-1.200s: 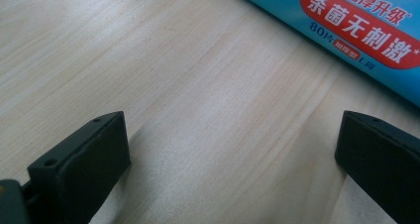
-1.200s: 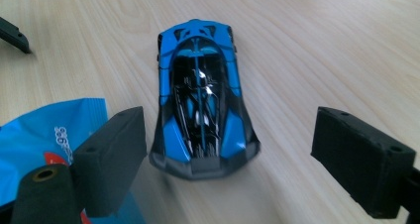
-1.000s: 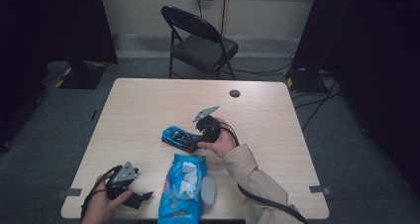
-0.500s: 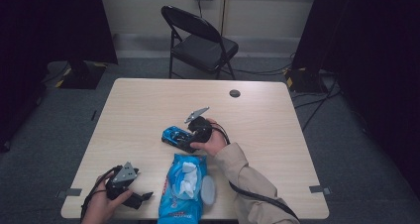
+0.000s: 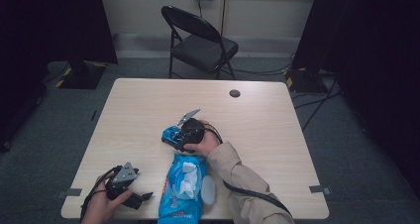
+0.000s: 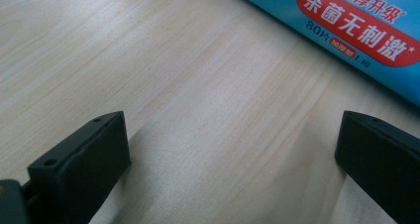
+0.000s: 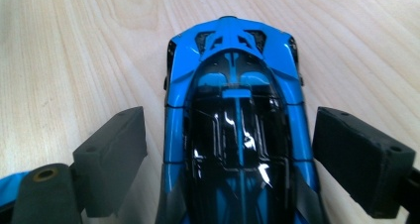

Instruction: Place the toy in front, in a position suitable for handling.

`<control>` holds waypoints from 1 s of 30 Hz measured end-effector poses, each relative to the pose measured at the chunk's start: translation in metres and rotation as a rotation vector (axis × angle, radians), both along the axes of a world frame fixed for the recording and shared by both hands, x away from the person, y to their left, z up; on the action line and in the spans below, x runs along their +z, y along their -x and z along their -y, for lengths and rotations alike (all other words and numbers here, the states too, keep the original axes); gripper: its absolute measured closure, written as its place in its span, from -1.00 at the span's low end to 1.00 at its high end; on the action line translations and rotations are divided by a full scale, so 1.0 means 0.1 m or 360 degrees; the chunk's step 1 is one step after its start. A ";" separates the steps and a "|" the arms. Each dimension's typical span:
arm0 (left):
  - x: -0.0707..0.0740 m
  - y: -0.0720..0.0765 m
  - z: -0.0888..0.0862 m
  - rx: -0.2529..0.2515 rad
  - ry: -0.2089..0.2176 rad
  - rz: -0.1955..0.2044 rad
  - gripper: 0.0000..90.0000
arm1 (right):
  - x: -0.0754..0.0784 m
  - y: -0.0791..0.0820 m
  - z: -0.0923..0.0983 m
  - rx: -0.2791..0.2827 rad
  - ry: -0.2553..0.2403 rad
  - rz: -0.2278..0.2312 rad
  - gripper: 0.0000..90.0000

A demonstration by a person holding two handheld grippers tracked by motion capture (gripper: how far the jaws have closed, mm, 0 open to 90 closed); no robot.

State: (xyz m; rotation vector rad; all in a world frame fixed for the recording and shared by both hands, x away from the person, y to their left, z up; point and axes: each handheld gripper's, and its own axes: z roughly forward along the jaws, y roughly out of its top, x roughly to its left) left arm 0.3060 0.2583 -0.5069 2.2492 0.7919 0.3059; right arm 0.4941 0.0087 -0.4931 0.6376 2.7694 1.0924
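Note:
A blue and black toy car [image 5: 170,134] [image 7: 235,115] lies on the wooden table [image 5: 148,105], just left of centre. My right gripper [image 5: 184,137] [image 7: 237,154] is lowered over it, open, one jaw on each side of the car body with a narrow gap on the left. A blue pack of wet wipes [image 5: 182,189] [image 6: 346,26] lies near the front edge, its flap open and white wipes showing. My left gripper [image 5: 143,198] [image 6: 233,154] rests open on bare table just left of the pack, with nothing between its jaws.
A small black round disc [image 5: 235,93] sits at the table's far side. A black folding chair [image 5: 200,40] stands beyond the far edge. Cables run along the floor at the right. The pack's white lid [image 5: 208,189] lies beside the right sleeve.
My right gripper has moved left and down onto the toy car, which now sits between its jaws. The left gripper and the wipes pack have stayed put.

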 end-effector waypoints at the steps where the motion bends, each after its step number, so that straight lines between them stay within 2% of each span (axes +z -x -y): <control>1: 0.00 0.00 0.00 0.0000 -0.0001 0.0000 -1.00 | -0.01 0.00 -0.01 0.0004 -0.0002 -0.0001 -0.67; 6: 0.00 0.00 0.00 -0.0002 0.0003 0.0001 -1.00 | -0.02 0.02 -0.01 -0.0010 -0.0026 0.0023 -0.57; 8: 0.00 0.00 0.00 -0.0001 -0.0003 0.0008 -1.00 | -0.03 0.02 -0.01 -0.0012 0.0009 0.0037 -0.51; 16: 0.00 0.01 0.00 -0.0007 -0.0002 0.0001 -1.00 | -0.04 0.03 -0.07 0.0002 0.0111 0.0077 -0.51; 19: 0.00 0.01 0.00 -0.0007 0.0004 -0.0002 -1.00 | -0.03 0.02 -0.06 -0.0029 0.0111 0.0053 -0.50; 26: 0.00 0.02 0.00 -0.0009 0.0004 -0.0002 -1.00 | -0.03 0.03 -0.06 -0.0017 0.0125 0.0045 -0.52; 30: 0.00 0.02 0.00 -0.0009 0.0004 -0.0002 -1.00 | 0.00 0.01 -0.04 -0.0032 0.0094 0.0042 -0.57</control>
